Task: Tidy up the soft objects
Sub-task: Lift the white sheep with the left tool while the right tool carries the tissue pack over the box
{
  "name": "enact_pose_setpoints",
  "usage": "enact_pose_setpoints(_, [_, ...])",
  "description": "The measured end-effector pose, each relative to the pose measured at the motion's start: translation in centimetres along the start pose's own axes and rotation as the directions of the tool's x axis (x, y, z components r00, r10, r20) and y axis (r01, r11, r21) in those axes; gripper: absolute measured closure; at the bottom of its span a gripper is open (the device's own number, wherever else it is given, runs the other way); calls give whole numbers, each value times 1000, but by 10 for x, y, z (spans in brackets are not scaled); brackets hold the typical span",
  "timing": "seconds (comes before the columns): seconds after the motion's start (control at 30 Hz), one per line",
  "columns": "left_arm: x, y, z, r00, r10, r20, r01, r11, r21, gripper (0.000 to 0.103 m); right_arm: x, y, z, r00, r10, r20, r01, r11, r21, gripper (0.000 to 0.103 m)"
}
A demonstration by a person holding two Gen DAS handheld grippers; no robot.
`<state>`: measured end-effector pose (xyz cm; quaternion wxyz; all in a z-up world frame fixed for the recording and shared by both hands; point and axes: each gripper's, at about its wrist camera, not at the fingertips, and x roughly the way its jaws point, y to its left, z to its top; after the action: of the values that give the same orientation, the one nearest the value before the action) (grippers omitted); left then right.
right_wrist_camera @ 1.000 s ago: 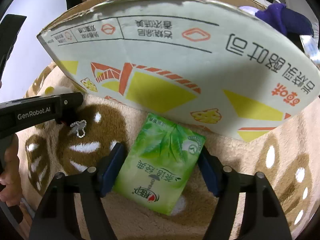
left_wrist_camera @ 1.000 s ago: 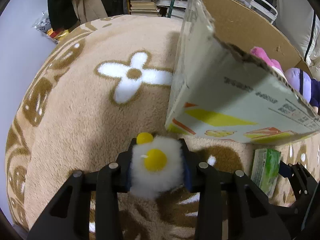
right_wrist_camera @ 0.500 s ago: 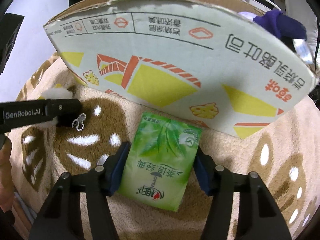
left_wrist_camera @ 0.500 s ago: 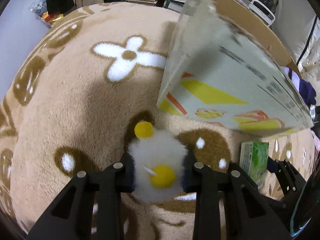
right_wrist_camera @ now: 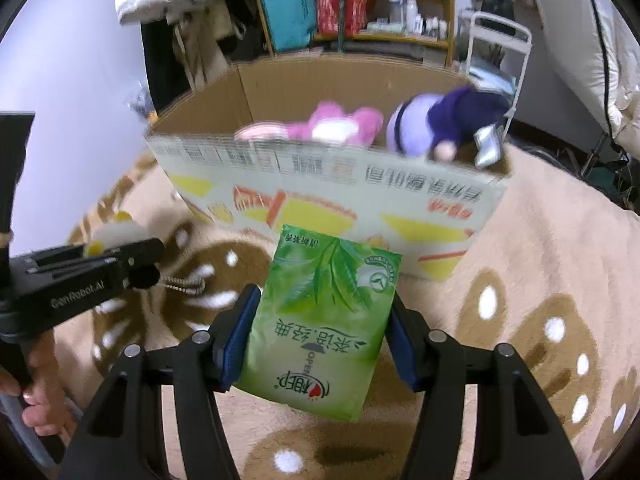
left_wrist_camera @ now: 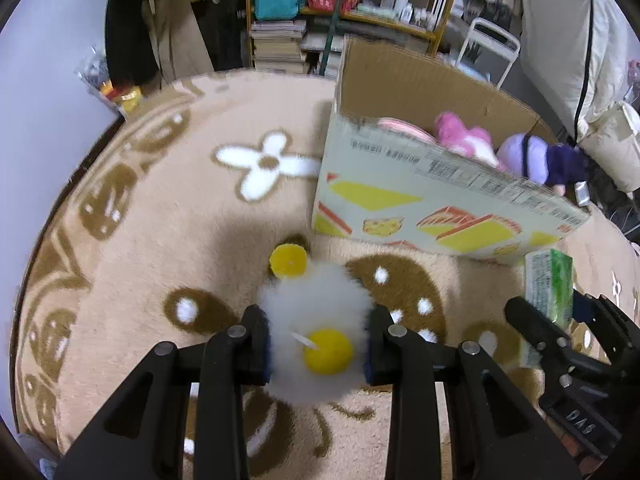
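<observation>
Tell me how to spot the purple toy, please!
Find the big cardboard box standing on the tan rug. Look inside at its right end, beside the pink plush. The purple toy has a pale lilac head and dark purple body, and it leans over the box's front rim.

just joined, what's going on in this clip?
A person with two handheld grippers is tidying soft things on a patterned rug. The left gripper grips a fluffy white toy; the right gripper grips a green tissue pack. Both are in front of a cardboard box holding a pink plush and a purple plush.
</observation>
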<state>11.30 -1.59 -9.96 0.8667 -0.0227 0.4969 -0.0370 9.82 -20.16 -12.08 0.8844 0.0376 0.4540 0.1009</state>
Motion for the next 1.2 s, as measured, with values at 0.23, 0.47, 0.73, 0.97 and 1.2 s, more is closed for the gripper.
enact_pose_setpoints(0.23, [-40,-10,12,987,-3,160,-6,998,60,73,-51,-14,11,986,41,162,-46,999,25,40])
enact_pose_setpoints(0.47, [-79,-23,24,941,-18,338,-20,994,109,73,-82,-19,28,961,46,274,-57,998,32,40])
enact_pose_setpoints(0.73, [-104,-33,45,870,-47,491,-23,990,136,73,-98,-19,40,904,94,418,-103,995,-2,40])
enact_pose_setpoints(0.97, [-117,-39,67,829,-27,559,-65,987,145,73,-99,-7,60,877,70,476,-46,997,-60,40])
enact_pose_setpoints(1.2, [-109,-46,89,812,-40,582,-73,983,169,73,-80,-9,77,875,39,482,4,996,-89,39])
